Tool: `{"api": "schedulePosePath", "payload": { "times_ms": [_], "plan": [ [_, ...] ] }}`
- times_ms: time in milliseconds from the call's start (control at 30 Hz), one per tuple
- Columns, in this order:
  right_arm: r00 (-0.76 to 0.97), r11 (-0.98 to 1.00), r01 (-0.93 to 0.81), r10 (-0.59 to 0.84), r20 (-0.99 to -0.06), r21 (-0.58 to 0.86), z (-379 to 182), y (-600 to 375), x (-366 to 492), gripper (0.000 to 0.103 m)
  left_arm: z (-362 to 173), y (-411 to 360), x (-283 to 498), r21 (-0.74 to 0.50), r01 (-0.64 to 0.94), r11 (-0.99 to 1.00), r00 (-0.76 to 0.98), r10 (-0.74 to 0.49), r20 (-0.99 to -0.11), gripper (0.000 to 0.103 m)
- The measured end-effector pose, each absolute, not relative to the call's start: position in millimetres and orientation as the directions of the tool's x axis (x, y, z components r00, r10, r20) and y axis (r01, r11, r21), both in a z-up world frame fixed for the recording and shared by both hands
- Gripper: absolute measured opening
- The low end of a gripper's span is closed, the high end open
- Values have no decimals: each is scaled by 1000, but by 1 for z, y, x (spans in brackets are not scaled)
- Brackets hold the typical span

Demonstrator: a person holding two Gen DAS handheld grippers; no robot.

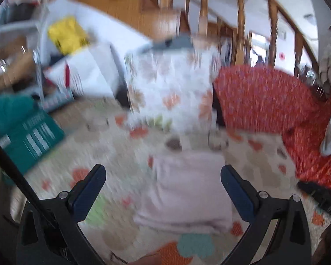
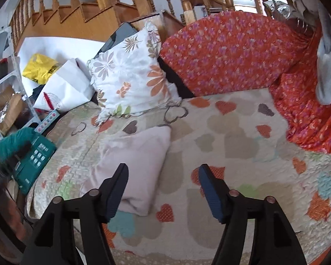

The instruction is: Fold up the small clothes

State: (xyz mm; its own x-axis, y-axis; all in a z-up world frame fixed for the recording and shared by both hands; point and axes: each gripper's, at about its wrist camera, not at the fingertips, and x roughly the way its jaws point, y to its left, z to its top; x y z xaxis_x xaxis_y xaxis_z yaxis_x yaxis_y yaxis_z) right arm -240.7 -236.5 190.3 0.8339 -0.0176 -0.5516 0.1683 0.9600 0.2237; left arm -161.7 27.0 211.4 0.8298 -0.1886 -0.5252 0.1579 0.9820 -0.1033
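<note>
Both the left gripper (image 1: pixel 163 176) and right gripper (image 2: pixel 163 176) are hanging wide open and empty above the folded pale pink garment (image 2: pixel 132 161), which is lying flat on the heart-print quilt (image 2: pixel 242 132), apparently released.

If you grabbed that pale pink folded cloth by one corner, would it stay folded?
Probably not: the pale pink folded cloth looks soft, with rounded, puffy edges, so its layers would likely flop open. It seems light, and the quilt under it might drag on it.

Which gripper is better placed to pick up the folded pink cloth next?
Left, probably. The left gripper is open with the cloth centred between its fingers; the right gripper has it off to its left.
</note>
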Motion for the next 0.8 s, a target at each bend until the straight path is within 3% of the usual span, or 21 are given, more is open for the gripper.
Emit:
{"api": "schedulePosePath", "payload": {
  "times_ms": [233, 333, 500, 633, 800],
  "plan": [
    [764, 946, 225, -24, -644, 232, 137, -246, -201, 73, 120, 5, -99, 42, 93, 995, 751, -42, -659, 103],
    [736, 935, 227, 18, -676, 272, 116, -250, -179, 73, 89, 7, -86, 49, 86, 995, 717, -27, -696, 103],
    [682, 956, 234, -31, -730, 177, 87, -243, -162, 73, 30, 14, -63, 38, 117, 992, 578, -37, -815, 103],
    [653, 957, 224, -7, -757, 184, 72, -247, -145, 73, 19, 27, -64, -81, 87, 993, 587, -117, -801, 103],
    [638, 970, 192, -8, -770, 149, 66, -237, -131, 73, 17, 24, -64, -59, 135, 989, 605, -129, -786, 103]
  ]
}}
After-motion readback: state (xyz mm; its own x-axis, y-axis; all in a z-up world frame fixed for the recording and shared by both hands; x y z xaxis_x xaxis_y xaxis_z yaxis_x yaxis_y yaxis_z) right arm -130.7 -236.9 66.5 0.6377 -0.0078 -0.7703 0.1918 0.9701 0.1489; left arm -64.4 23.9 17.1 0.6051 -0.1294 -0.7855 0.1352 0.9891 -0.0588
